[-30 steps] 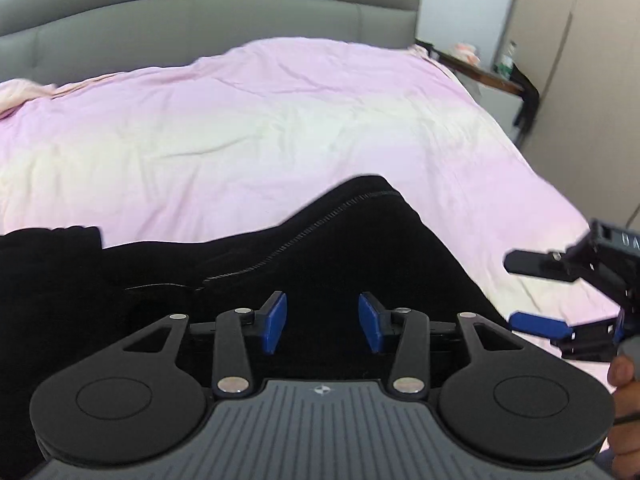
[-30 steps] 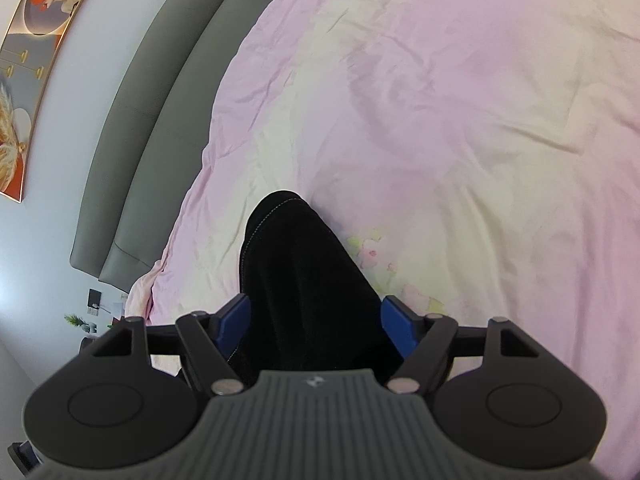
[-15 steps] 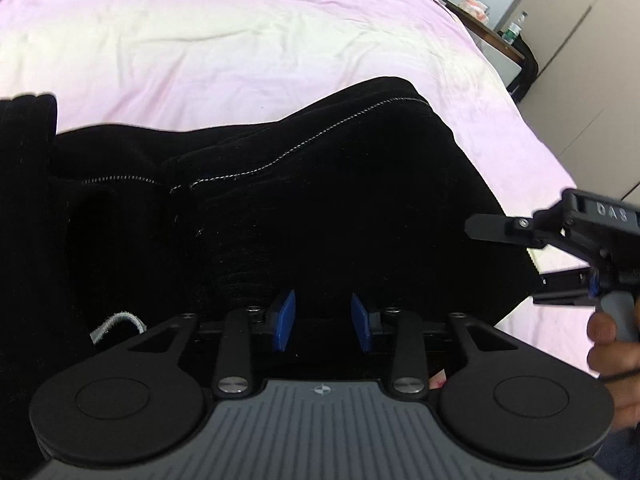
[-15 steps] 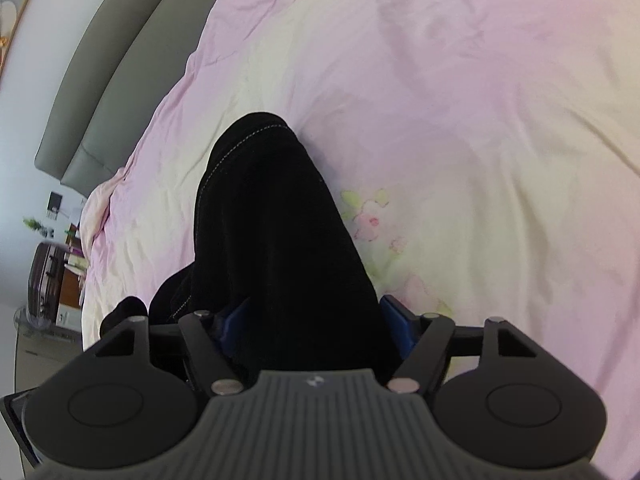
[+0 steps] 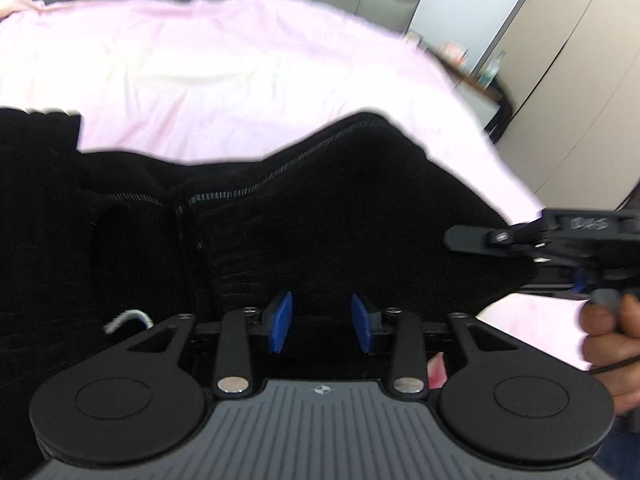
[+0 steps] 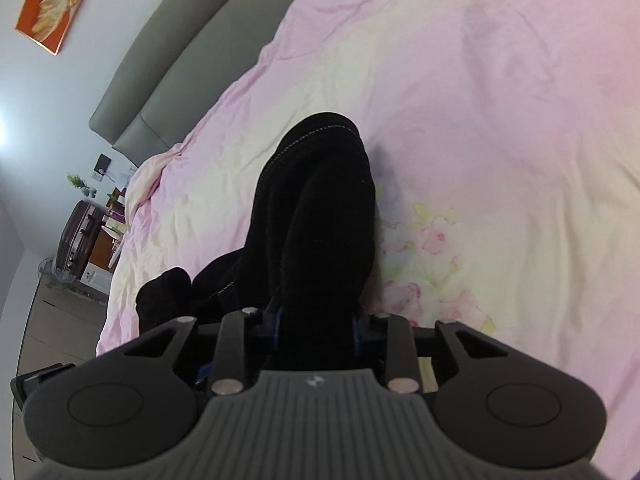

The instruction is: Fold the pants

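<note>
Clearly, the black pants (image 5: 328, 216) are seen spread across the near part of a bed covered by a pink and cream sheet (image 5: 224, 80), with a grey headboard (image 6: 192, 60) at its far end. In the left wrist view, the left gripper (image 5: 321, 322) is held low over the dark fabric; its blue pads (image 5: 280, 320) are set a short way apart, and black cloth lies between them, though whether it is actually pinched cannot be told. A white drawstring end (image 5: 128, 318) is seen just left of that gripper. In the right wrist view, the right gripper (image 6: 316, 332) is closed on a bunched fold of the pants (image 6: 320, 216), which rises from between its fingers and runs forward over the sheet. The right gripper (image 5: 560, 248) is also visible at the right edge of the left view, at the edge of the fabric.
</note>
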Motion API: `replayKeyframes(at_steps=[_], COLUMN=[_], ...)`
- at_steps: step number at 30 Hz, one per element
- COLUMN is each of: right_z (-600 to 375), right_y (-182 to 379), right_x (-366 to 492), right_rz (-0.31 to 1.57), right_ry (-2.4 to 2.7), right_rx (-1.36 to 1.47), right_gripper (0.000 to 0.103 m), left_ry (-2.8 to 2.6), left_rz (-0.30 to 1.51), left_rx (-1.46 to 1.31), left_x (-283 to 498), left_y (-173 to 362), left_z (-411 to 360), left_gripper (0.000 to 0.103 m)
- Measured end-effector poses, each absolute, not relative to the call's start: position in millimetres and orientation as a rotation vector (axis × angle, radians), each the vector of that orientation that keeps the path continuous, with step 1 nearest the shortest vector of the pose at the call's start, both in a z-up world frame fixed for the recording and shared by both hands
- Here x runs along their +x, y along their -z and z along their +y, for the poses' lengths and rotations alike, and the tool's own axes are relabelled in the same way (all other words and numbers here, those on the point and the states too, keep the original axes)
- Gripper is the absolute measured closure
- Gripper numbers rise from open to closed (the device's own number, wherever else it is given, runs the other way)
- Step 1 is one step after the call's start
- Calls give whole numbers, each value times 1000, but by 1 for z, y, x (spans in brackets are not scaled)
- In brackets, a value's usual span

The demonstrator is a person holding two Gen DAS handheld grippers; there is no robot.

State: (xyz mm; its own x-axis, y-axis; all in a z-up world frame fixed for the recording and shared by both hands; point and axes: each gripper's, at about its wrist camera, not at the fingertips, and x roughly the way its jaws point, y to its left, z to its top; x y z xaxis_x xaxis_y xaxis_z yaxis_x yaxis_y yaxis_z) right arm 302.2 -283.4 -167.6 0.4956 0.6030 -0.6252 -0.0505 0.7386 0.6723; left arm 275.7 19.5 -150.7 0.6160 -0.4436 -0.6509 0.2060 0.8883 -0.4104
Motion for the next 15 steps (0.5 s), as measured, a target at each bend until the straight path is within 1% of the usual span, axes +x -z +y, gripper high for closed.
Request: replayKeyframes(at_steps=[2,6,8,10,11,12,15], right_z=[-281,-275,-278,-278,-277,-276,-271], right_y=[162,160,162,164,164,162,157], right_x=[296,294,296,297,297,296,293], right_rz=[965,969,982,989,991,989,981], right_ry=[-431,-412,-390,-368,-358,-349,-322], right_rx=[625,605,620,639,651,654,649], right_gripper=[77,77,77,77,77,77,77], left_ry=[370,272,143,-7,-57,-83,-82], left_rz=[762,661,669,723,743,759,830], left_rx=[-287,-226,-194,-194,-227,-276,-412], left_x=[261,233,229,228,228,228,236], left_y=[136,115,116,128,136,144,168], left_z=[37,96,131,167,184,200,224], left_gripper=[49,30,28,31,36,39,39])
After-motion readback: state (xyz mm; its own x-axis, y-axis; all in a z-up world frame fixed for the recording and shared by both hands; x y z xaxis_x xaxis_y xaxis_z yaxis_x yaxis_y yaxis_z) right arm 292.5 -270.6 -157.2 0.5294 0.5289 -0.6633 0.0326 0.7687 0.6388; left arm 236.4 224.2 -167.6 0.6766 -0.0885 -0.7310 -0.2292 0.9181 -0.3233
